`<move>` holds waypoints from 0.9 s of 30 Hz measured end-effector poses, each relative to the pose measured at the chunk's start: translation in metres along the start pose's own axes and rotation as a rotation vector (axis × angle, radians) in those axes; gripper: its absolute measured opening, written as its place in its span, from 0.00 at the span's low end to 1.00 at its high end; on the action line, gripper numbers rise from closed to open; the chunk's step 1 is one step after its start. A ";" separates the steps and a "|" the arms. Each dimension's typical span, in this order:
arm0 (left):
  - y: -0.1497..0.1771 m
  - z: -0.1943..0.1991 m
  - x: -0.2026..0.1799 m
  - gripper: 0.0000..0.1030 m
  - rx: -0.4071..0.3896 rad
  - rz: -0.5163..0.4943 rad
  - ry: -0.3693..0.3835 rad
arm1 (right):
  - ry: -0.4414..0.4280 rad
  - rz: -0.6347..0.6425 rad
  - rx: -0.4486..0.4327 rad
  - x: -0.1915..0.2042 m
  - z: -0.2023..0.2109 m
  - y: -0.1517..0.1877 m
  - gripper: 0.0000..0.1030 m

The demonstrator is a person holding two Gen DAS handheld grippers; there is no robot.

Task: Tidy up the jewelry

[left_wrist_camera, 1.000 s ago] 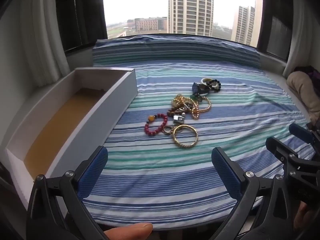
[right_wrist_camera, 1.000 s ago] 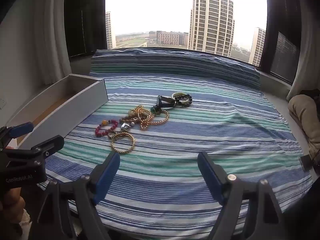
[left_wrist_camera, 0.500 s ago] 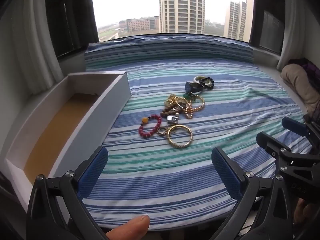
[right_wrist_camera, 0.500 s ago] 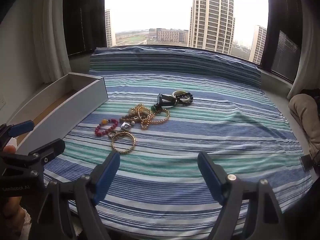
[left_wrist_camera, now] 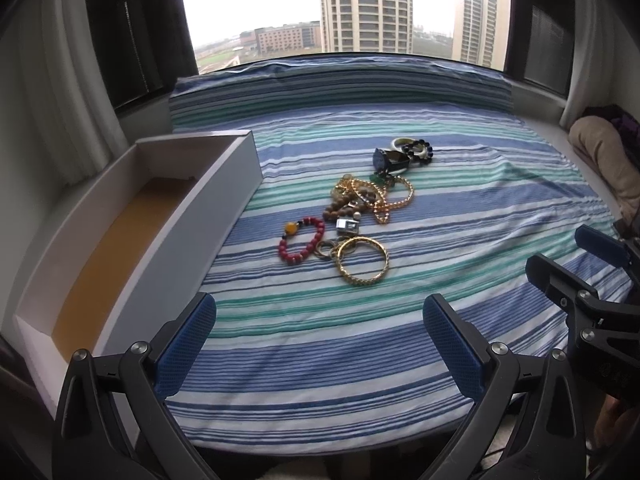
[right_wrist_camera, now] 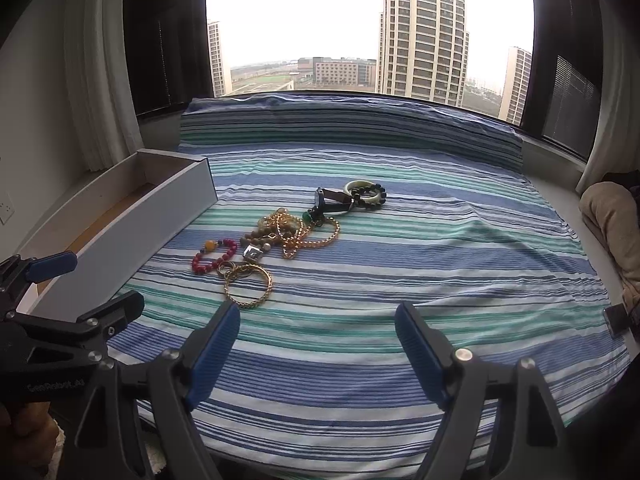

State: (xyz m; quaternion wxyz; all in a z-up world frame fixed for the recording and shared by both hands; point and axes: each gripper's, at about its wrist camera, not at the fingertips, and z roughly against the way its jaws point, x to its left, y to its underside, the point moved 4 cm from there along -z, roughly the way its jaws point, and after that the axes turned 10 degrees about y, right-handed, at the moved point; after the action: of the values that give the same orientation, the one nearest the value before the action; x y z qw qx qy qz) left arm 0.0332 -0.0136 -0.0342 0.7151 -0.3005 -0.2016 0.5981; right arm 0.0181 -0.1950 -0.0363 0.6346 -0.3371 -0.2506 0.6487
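As both cameras edge closer than a second ago, the left gripper point(left_wrist_camera: 320, 330) and right gripper point(right_wrist_camera: 318, 340) hang with jaws apart, holding nothing, above the near striped cloth point(left_wrist_camera: 460, 216). Mid-cloth, the jewelry point(left_wrist_camera: 356, 216) lies untouched in a heap, right of the box point(left_wrist_camera: 224, 200).

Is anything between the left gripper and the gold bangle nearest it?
Nothing visible: only bare striped sheet lies between the open left gripper and the gold bangle.
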 end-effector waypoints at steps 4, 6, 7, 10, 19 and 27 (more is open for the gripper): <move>-0.001 0.002 0.000 1.00 -0.005 0.016 0.022 | -0.004 -0.001 -0.001 0.000 0.002 0.001 0.79; -0.001 0.003 0.000 1.00 -0.008 0.015 0.024 | -0.005 0.000 -0.005 0.001 0.004 0.000 0.79; -0.001 0.003 -0.001 1.00 -0.009 0.013 0.024 | -0.006 0.000 -0.008 0.001 0.004 0.000 0.79; 0.000 0.004 -0.002 1.00 -0.011 0.013 0.029 | -0.008 0.001 -0.008 0.002 0.006 0.001 0.79; 0.001 0.007 0.000 1.00 -0.019 0.027 0.031 | -0.017 0.001 -0.008 0.003 0.007 0.003 0.79; 0.004 0.010 0.003 1.00 -0.027 0.037 0.025 | -0.020 0.003 -0.011 0.007 0.010 0.003 0.79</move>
State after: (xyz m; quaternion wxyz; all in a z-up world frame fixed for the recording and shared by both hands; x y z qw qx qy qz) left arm 0.0246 -0.0083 -0.0298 0.7023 -0.3211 -0.1950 0.6047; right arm 0.0084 -0.1875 -0.0330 0.6294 -0.3345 -0.2599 0.6515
